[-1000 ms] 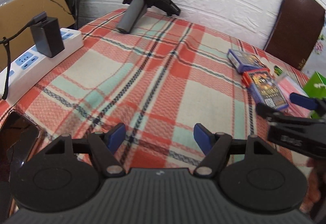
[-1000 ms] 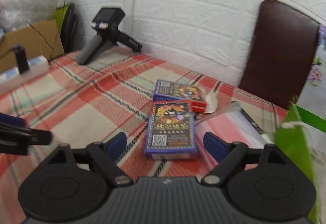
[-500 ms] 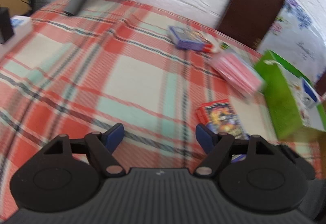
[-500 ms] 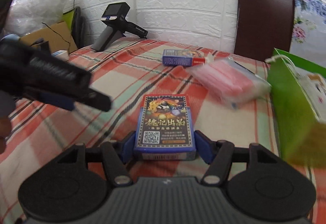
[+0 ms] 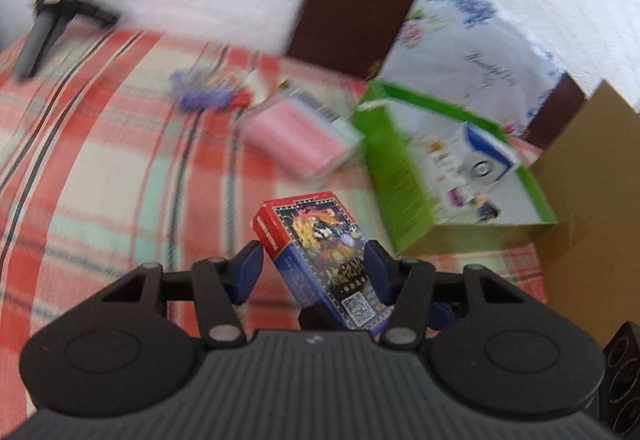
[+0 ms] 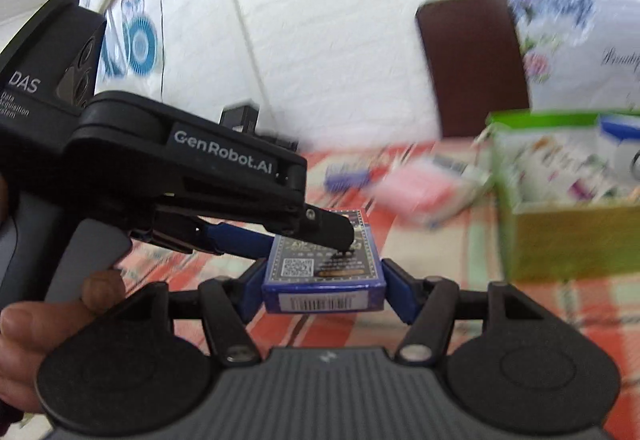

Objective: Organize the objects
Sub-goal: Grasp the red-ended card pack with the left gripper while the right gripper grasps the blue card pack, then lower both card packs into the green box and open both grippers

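Jaws of right gripper (image 6: 323, 282) clamp the card box (image 6: 322, 272) at lower centre, left gripper (image 5: 312, 272) loosely straddles it; hold level, carry to green box (image 6: 560, 199) at right.

Both matte black plastic grippers, left (image 5: 311, 272) and right (image 6: 323, 287), are showing ribbed bodies, 2 round discs, silver screws and blue finger pads (image 6: 394, 295). White "GenRobot.AI" lettering is marking the left one.

Card box (image 6: 324, 280): glossy printed cardboard. Both grippers matt black plastic, ribbed housing, blue pads (image 5: 250, 272). Tablecloth (image 5: 100, 167) ahead: woven plaid cloth. Green box (image 5: 404, 175) front-right: printed card. Pink pack (image 5: 300, 135): shiny plastic wrap
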A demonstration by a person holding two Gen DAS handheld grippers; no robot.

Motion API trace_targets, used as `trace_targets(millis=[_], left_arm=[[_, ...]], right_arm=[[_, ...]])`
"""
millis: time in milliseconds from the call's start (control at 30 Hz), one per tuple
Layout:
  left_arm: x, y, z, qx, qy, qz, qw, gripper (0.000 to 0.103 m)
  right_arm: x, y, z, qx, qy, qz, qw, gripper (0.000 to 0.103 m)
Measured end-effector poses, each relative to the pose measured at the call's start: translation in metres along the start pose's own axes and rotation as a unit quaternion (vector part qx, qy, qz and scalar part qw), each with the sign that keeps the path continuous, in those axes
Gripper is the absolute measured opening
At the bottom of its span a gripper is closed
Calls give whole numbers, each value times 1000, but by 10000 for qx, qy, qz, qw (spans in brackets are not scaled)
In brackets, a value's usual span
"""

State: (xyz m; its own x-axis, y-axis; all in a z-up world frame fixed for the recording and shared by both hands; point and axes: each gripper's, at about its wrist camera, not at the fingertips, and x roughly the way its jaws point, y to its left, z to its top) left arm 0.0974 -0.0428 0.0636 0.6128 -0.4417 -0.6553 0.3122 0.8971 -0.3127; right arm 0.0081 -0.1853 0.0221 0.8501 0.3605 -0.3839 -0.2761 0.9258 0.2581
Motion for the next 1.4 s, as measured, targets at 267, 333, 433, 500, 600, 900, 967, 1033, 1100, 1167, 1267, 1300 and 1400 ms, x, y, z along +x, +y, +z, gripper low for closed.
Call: trace_targets(millis=[267,333,433,500,600,900,967,1033,1100,1167,1267,1300,1400], left_arm=[[41,-109,39,1165,-226,-468,9918,58],[60,-133,42,1431,-200,-525,9881,58],[83,-161,43,1799,-156,-496,9823,59],[96,-174,46,1974,-203,-303,9796,59],[105,-177,52,1893,-307,-165,9813,64],[98,-153,59,1556,-478,308,9862,68],[99,-150,58,1469,-400,370,9877,68],[97,-148,53,1461,-349,410,9878,69],[93,-148,47,1541,-359,500,9861,68],[86,-148,41,1628,-387,611,9840,68],[76,-145,33,1674,-404,685,9827,69],[72,-143,30,1681,-408,702,9824,69],[62,-140,22,1681,-427,746,9820,69]], right_arm=[[-42,-65,32,45,-962,-1080,9895,61],[-45,-89,37,174,-971,-1341,9860,61],[-42,-124,43,467,-907,-1678,9805,61],[-34,-152,45,798,-729,-1789,9779,61],[-21,-187,56,1104,-631,-1962,9723,62],[7,-210,60,933,-613,-2767,9544,78],[-1,-195,53,750,-808,-2850,9522,78],[-13,-181,43,536,-962,-2876,9514,78],[-23,-171,35,472,-1025,-2848,9519,78],[-32,-164,29,582,-1067,-2758,9535,78],[-44,-154,25,724,-1046,-2659,9556,78],[-47,-153,23,760,-1022,-2613,9568,78],[-56,-146,23,833,-999,-2525,9588,78]])
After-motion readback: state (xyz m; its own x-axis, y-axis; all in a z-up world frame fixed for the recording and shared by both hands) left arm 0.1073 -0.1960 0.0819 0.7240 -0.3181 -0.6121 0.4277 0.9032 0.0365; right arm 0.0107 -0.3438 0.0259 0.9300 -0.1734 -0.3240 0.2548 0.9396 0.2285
